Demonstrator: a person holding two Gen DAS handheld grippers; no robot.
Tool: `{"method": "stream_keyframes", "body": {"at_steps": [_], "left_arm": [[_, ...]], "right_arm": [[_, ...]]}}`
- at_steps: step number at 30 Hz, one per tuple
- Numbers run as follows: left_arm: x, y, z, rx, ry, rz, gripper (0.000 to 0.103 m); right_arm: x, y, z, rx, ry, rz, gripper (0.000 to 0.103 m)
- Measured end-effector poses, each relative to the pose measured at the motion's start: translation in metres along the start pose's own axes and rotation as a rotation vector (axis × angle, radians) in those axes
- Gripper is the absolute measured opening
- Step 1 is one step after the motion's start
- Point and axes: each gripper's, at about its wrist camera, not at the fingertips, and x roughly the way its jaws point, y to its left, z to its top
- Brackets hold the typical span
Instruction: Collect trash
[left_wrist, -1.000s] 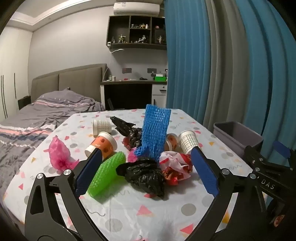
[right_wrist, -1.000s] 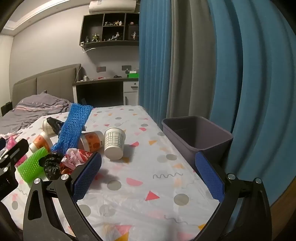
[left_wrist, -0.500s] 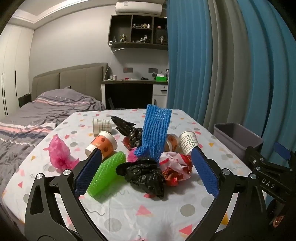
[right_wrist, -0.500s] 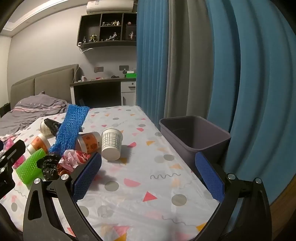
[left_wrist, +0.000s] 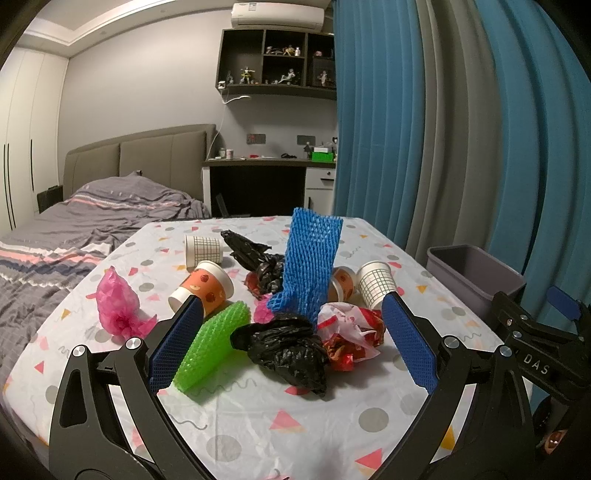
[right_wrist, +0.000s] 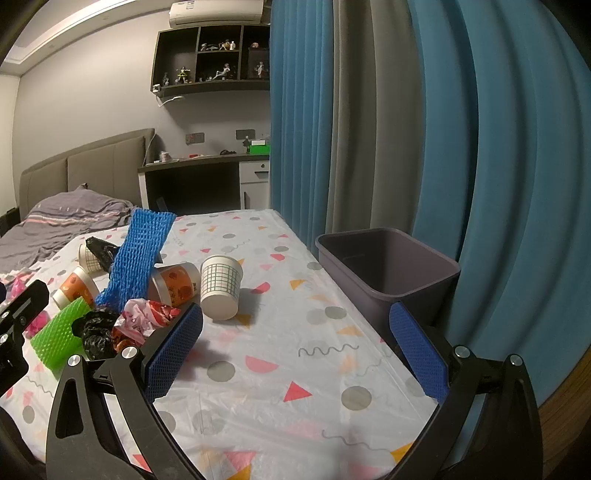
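Hovering above the near end of the table (left_wrist: 236, 417), the left gripper (left_wrist: 291, 347) has its blue-padded jaws spread wide w/ nothing between them; the right gripper (right_wrist: 295, 347) is likewise wide open and empty, over bare tablecloth beside the bin (right_wrist: 388, 266).

Trash sits in a loose pile mid-table:
- black plastic bag (left_wrist: 288, 350), crumpled, nearest the left gripper
- red/white wrapper (left_wrist: 351, 328), scrunched, touching the black bag's right side
- green foam net sleeve (left_wrist: 214, 343), bumpy, lying on its side just left of the bag
- blue foam net (left_wrist: 310, 266), standing tall & leaning, behind the bag
- pink bag (left_wrist: 116, 306), balled up, apart at the pile's left
- orange-print paper cup (left_wrist: 205, 288) on its side behind the green sleeve; a 2nd orange cup (right_wrist: 175, 282) on its side by the blue net
- grid-print cup (right_wrist: 221, 286) upside down, at the pile's right edge; another grid cup (left_wrist: 203, 249) on its side further back
- 2nd black bag (left_wrist: 255, 258) behind the blue net

Bin is grey-purple, rectangular, open-topped, looks empty; it stands off the table's right edge, against the blue curtain (right_wrist: 498, 147).
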Motion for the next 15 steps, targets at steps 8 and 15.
{"method": "stream_keyframes", "body": {"at_steps": [8, 15], "left_arm": [[0.0005, -0.0021, -0.0005, -0.002, 0.002, 0.002, 0.096], [0.0012, -0.0025, -0.0016, -0.007, 0.003, 0.004, 0.096]], "right_arm": [[0.0005, -0.0001, -0.0006, 0.004, -0.003, -0.008, 0.098], [0.0011, -0.0003, -0.0006, 0.006, -0.004, -0.008, 0.098]]}}
